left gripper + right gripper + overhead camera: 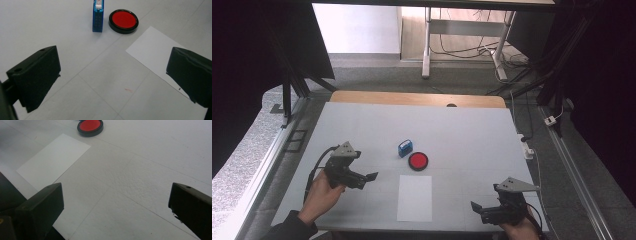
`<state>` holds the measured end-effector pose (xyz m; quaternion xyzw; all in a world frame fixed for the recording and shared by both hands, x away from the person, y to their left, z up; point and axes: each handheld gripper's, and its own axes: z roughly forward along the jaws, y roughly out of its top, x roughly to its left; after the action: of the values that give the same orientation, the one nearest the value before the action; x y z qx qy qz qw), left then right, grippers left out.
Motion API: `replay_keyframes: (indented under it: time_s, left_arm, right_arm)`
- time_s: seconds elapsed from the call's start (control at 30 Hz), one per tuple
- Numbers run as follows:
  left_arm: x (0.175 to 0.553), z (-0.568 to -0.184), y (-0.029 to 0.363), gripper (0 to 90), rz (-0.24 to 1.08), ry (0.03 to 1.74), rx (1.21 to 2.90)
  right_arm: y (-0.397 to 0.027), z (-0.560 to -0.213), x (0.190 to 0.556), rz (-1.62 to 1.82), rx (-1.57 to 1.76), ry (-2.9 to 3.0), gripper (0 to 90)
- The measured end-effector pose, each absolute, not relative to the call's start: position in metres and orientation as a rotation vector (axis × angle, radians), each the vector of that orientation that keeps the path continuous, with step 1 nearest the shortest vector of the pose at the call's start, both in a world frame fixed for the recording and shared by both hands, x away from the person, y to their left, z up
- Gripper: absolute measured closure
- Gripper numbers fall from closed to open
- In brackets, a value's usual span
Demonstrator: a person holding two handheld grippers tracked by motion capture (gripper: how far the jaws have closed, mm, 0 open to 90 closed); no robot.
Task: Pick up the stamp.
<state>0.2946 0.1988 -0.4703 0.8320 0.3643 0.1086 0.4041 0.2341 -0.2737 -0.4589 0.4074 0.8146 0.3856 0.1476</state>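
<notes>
Blue stamp [97, 17] seen from left gripper [112, 82]; both grippers' jaws released, empty.

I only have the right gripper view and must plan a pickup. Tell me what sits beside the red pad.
Observer: A small blue stamp stands just left of the red pad, not touching it.
Operator: Report the left gripper.
Observer: The left gripper is open and empty, left of the sheet of paper, aimed toward the stamp and pad.
Operator: Place my gripper on the table.
Observer: Your right gripper is at the near edge of the table, right of the paper.
</notes>
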Motion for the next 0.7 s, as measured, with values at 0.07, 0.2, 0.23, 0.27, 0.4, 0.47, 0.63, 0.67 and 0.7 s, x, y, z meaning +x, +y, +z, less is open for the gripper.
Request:
replay_keyframes:
  time_s: [0.07,0.2,0.23,0.27,0.4,0.47,0.63,0.67,0.7]
  left_arm:
    - [0.299,-0.471,0.195,0.0,0.279,0.916,2.114]
    - [0.309,-0.472,0.186,0.0,0.295,0.906,2.128]
    - [0.311,-0.472,0.184,0.0,0.302,0.901,2.137]
    - [0.313,-0.472,0.182,0.0,0.311,0.898,2.141]
    - [0.323,-0.472,0.173,0.0,0.311,0.898,2.152]
    - [0.327,-0.472,0.169,0.0,0.312,0.896,2.161]
    - [0.339,-0.474,0.159,0.0,0.328,0.899,2.175]
    - [0.341,-0.474,0.157,0.0,0.329,0.9,2.177]
    - [0.344,-0.475,0.155,0.0,0.327,0.901,2.177]
  right_arm:
    - [-0.274,-0.459,0.234,1.11,1.171,2.344,0.1]
    - [-0.274,-0.459,0.234,1.109,1.17,2.345,0.1]
    - [-0.274,-0.459,0.234,1.109,1.17,2.345,0.1]
    - [-0.274,-0.459,0.234,1.11,1.17,2.345,0.1]
    - [-0.274,-0.459,0.234,1.11,1.169,2.345,0.1]
    - [-0.274,-0.459,0.234,1.107,1.169,2.344,0.1]
    - [-0.274,-0.459,0.234,1.111,1.168,2.346,0.1]
    - [-0.274,-0.459,0.234,1.11,1.168,2.347,0.1]
    - [-0.274,-0.459,0.234,1.108,1.168,2.346,0.1]
